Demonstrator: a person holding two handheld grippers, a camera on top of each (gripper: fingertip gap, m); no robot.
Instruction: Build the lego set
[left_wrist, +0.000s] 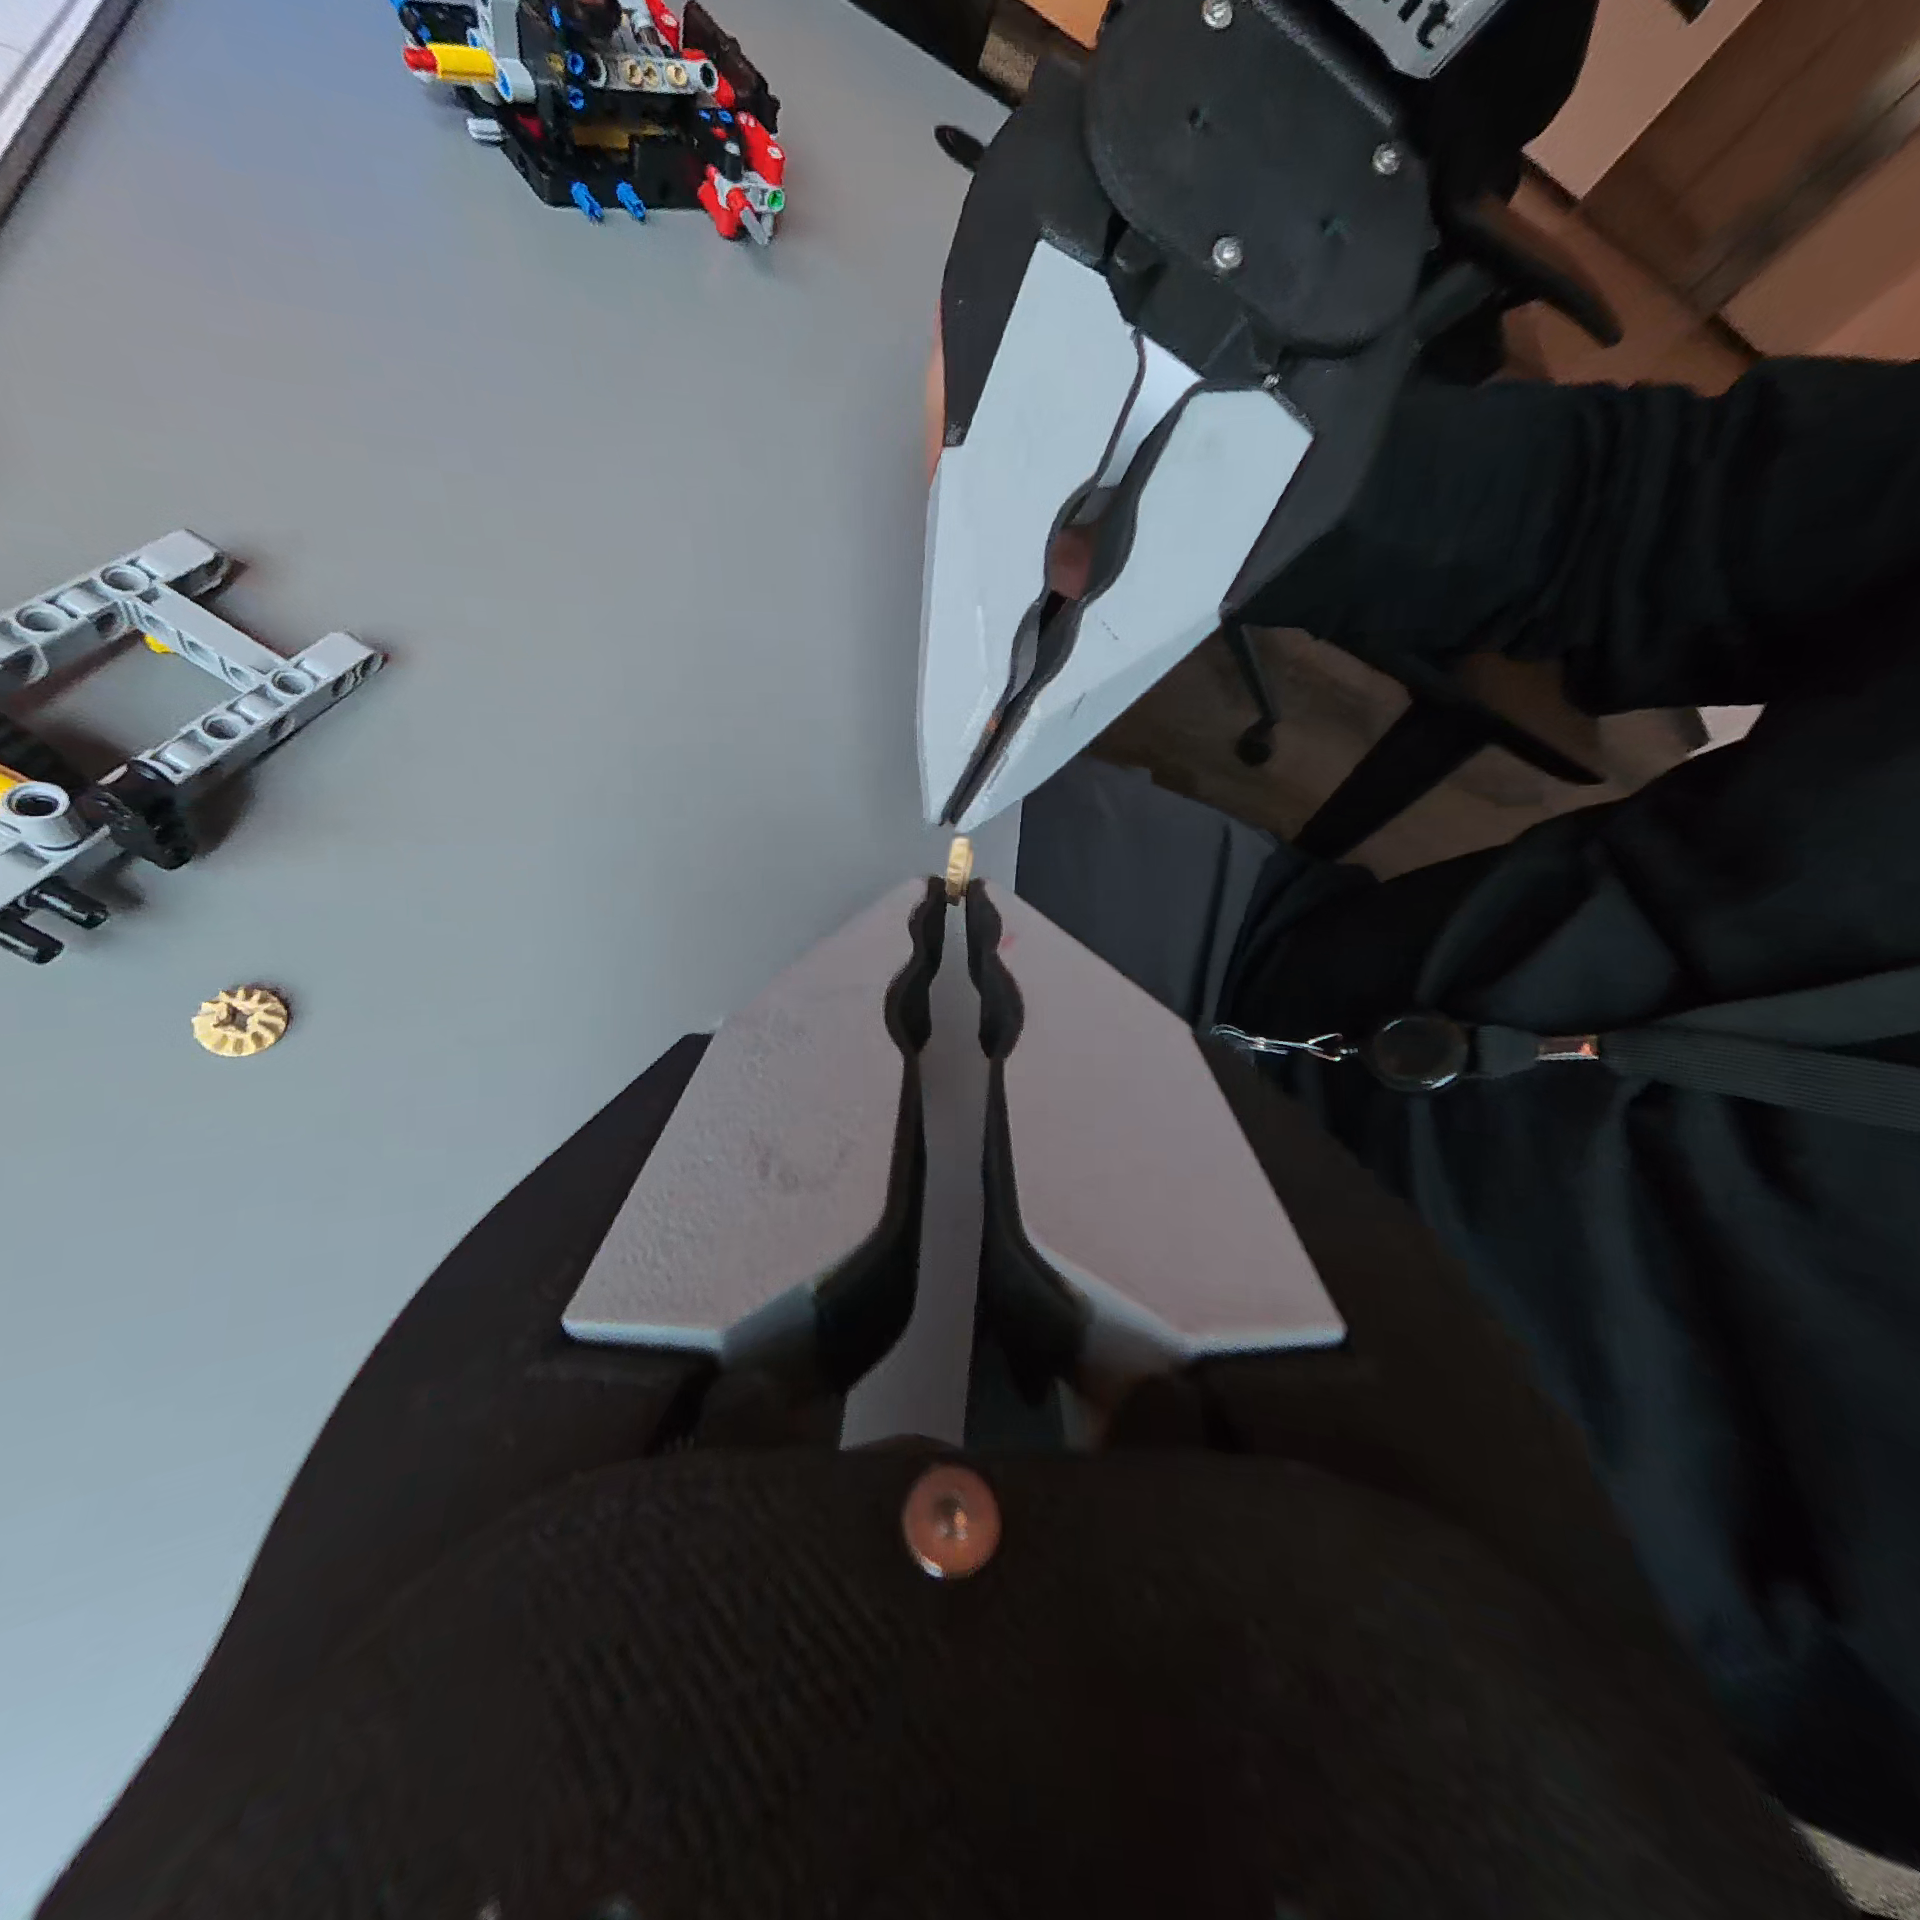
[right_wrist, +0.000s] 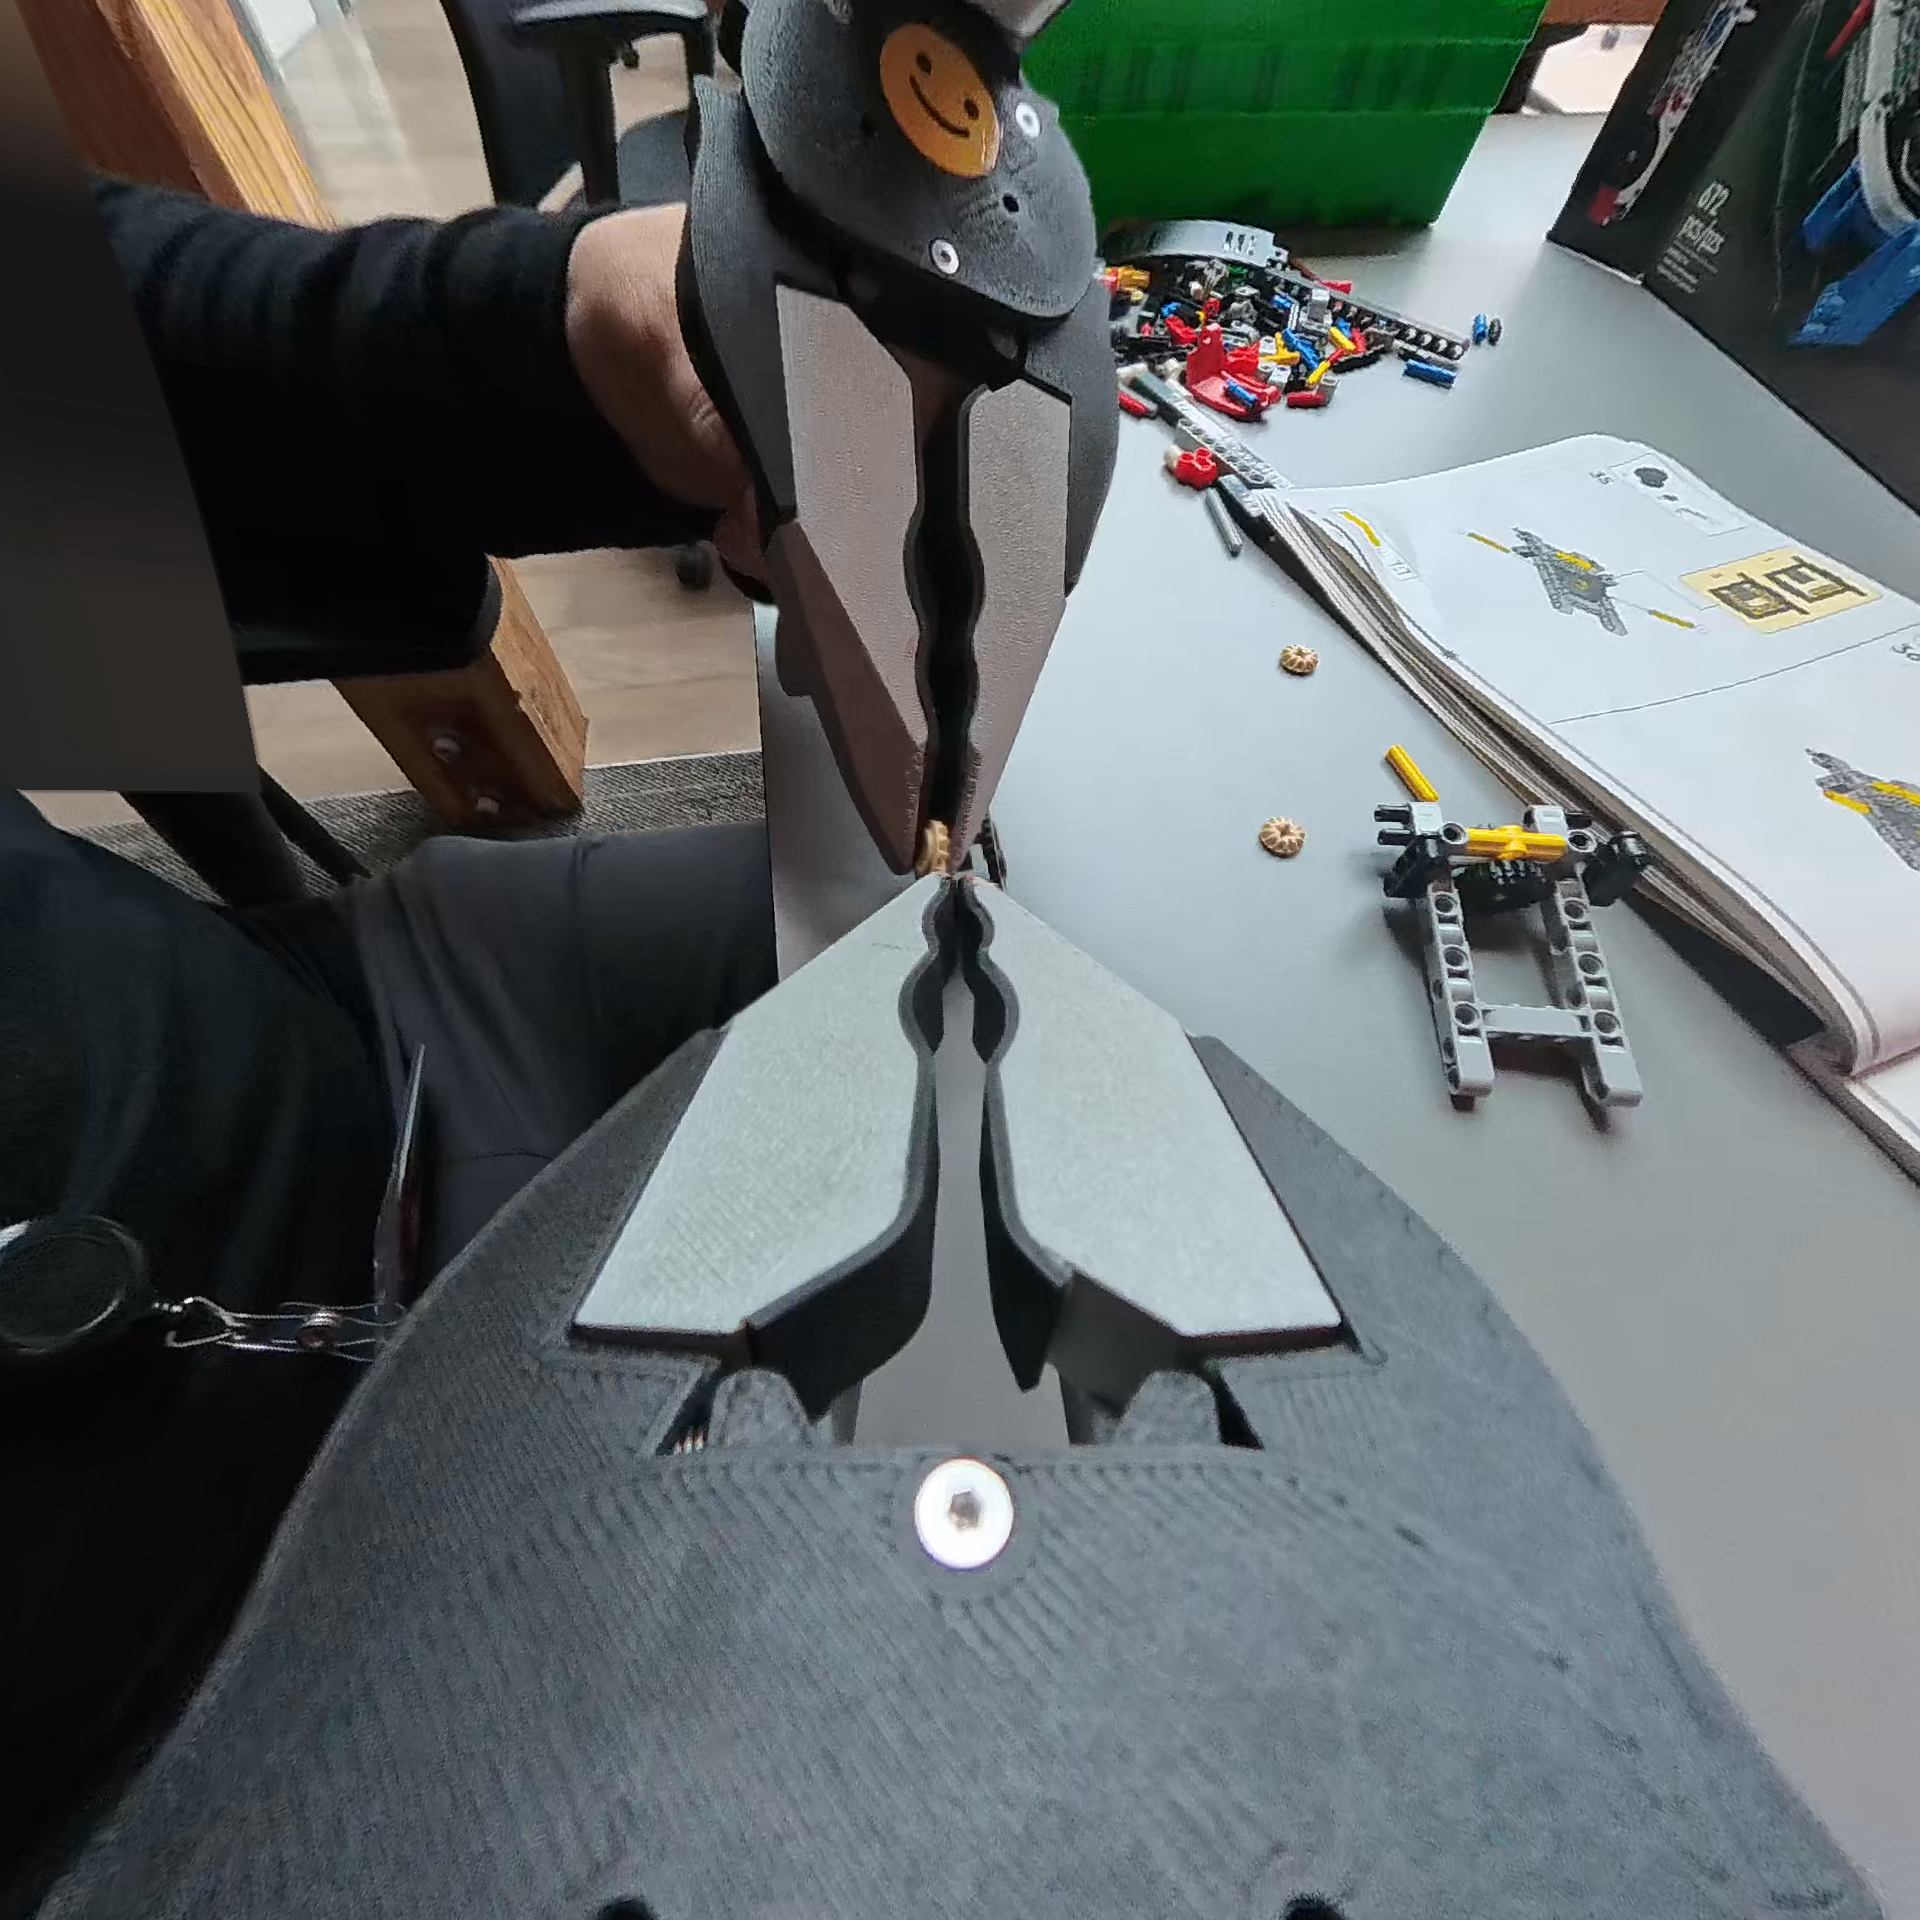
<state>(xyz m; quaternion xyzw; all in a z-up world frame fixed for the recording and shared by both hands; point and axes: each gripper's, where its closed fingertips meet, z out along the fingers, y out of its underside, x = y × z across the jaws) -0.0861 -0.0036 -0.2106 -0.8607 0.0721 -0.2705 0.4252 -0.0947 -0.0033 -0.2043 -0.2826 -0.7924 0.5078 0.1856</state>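
My left gripper (left_wrist: 956, 896) is shut on a small tan gear (left_wrist: 958, 862), held edge-on at its fingertips over the table's near edge. The gear also shows in the right wrist view (right_wrist: 935, 840), in the left gripper (right_wrist: 941, 857), which comes down from above. My right gripper (right_wrist: 956, 888) is shut, tip to tip with the left one, its tips touching or nearly touching the gear. Nothing shows between its fingers. It enters the left wrist view (left_wrist: 951, 816) from the top. A grey frame sub-assembly (right_wrist: 1517, 935) with black and yellow parts lies on the table.
Two more tan gears (right_wrist: 1281, 836) (right_wrist: 1299, 659) and a yellow axle (right_wrist: 1411, 774) lie on the grey table (right_wrist: 1195, 644). An open instruction booklet (right_wrist: 1662, 675), a pile of loose pieces (right_wrist: 1268, 332), a green bin (right_wrist: 1278, 114) and the set's box (right_wrist: 1766, 156) stand beyond. A larger build (left_wrist: 613, 104) sits far off.
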